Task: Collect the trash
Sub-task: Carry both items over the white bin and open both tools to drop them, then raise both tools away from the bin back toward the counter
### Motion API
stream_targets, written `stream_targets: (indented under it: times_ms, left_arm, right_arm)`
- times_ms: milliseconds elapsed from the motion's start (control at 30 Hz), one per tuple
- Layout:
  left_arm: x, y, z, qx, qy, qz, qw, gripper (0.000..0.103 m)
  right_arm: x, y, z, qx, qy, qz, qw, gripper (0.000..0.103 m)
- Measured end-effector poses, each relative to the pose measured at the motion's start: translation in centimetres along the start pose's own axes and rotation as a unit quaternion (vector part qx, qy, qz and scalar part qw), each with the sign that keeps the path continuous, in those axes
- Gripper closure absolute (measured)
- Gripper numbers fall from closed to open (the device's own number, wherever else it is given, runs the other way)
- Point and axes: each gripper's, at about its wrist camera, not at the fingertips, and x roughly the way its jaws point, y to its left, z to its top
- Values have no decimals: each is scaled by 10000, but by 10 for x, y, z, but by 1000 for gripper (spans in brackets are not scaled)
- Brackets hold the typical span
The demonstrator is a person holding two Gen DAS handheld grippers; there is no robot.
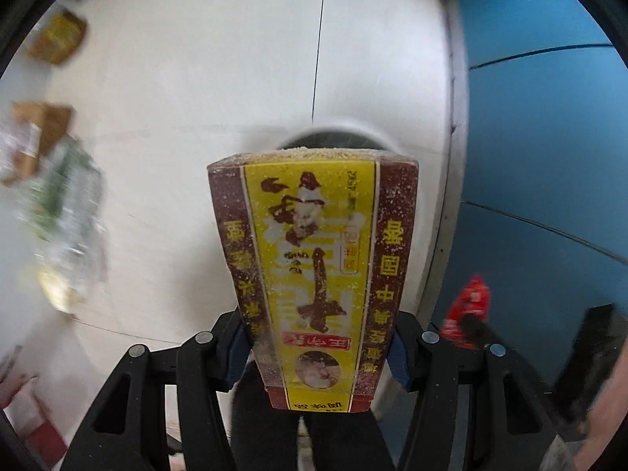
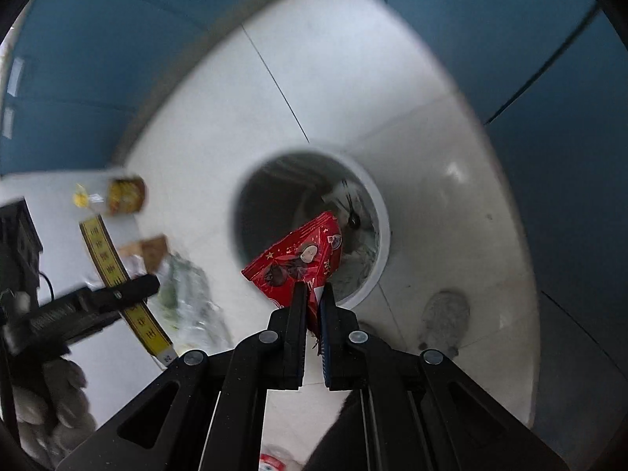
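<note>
My left gripper (image 1: 318,347) is shut on a yellow and maroon seasoning box (image 1: 314,259) and holds it upright in front of the white trash bin (image 1: 345,133). The box hides most of the bin's opening in the left wrist view. My right gripper (image 2: 314,294) is shut on a red snack wrapper (image 2: 300,263) and holds it over the near rim of the bin (image 2: 376,204). The bin's round opening shows crumpled trash inside. The box (image 2: 117,286) and the left gripper also show at the left of the right wrist view. The red wrapper (image 1: 469,306) shows at the right of the left wrist view.
On the white floor lie a yellow packet (image 1: 59,39), a brown cardboard piece (image 1: 43,133) and a clear crumpled plastic wrapper (image 1: 66,212). Blue walls (image 1: 549,117) close in the corner behind the bin. A grey smudge (image 2: 443,318) marks the floor near the bin.
</note>
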Motion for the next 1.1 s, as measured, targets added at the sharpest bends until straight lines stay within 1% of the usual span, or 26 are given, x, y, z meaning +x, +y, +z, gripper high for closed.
stream_targets:
  times_ms: [67,100,167,200,233,267,300,333,367,433,500,533,567,600,633,667,700,733,767,867,900,1067,1100]
  left_arm:
    - [41,9,11,-21,197,-69,9998,48]
    - [53,12,13,-10,274,-134,9995,48]
    - [74,14,18,-18,357,-83,9993,47]
    - [81,15,20,-35,361,-16,9993,41]
    - [84,13,21,-55,381,16,9993,36]
    - [86,14,21,-74,352,18,9994,21]
    - [84,16,19,-96,299,23,9995,8]
    - [81,18,17,-113,265,23,9996,6]
    - [76,13,16,-143,210,59,9997,6]
    - [64,17,10,-164,7,262,9995,6]
    - [39,14,1,-123,-329,614,9975,6]
    - [30,14,-3,-98,-445,754,9961,6]
    - [12,12,-11,-67,-630,938,9936,6]
    - [0,11,-17,-52,-764,1060,9914,6]
    - [-16,6,-26,-25,-908,1218,9884,6]
    - [-36,3,-37,11,-1090,1379,9844,6]
    - [-50,3,-44,44,-1226,1451,9818,6]
    - [-65,1,-53,93,-1377,1537,9784,4]
    - [-83,-3,-63,145,-1499,1609,9754,0]
    - [-136,-18,-91,293,-1844,1814,9655,0]
    - [-161,-25,-104,349,-1952,1854,9624,0]
    - [-240,-48,-155,538,-2178,1679,9599,0]
    - [-250,-51,-163,587,-2200,1645,9597,0]
  right_arm:
    - [44,-13,2,-27,178,-17,9998,97]
    - [59,-17,3,-34,220,-35,9997,97]
    - [87,-25,6,-105,339,8,9994,93]
    - [97,-25,9,-122,396,6,9991,93]
    - [103,-28,13,-135,413,-4,9991,88]
    - [107,-29,14,-154,420,15,9990,80]
    - [107,-31,18,-174,432,-4,9989,74]
    - [107,-31,19,-199,451,-27,9988,63]
    - [106,-30,19,-211,464,-13,9987,55]
    - [99,-28,21,-252,423,-129,9987,51]
    - [85,-23,20,-354,337,-270,9984,42]
    - [73,-18,19,-446,245,-432,9978,31]
    - [60,-10,18,-565,138,-635,9963,17]
    - [49,-7,16,-655,61,-769,9949,11]
    - [30,3,12,-812,-84,-1025,9914,6]
    - [15,10,8,-925,-181,-1162,9887,6]
    - [-2,19,4,-1047,-273,-1290,9857,5]
    - [-18,27,0,-1135,-342,-1398,9831,2]
    - [-36,35,-4,-1224,-431,-1481,9804,0]
    - [-93,63,-23,-1449,-652,-1726,9721,0]
    - [-113,72,-30,-1508,-718,-1752,9703,0]
    - [-210,116,-66,-1713,-950,-1702,9658,0]
    - [-229,125,-74,-1758,-976,-1644,9657,0]
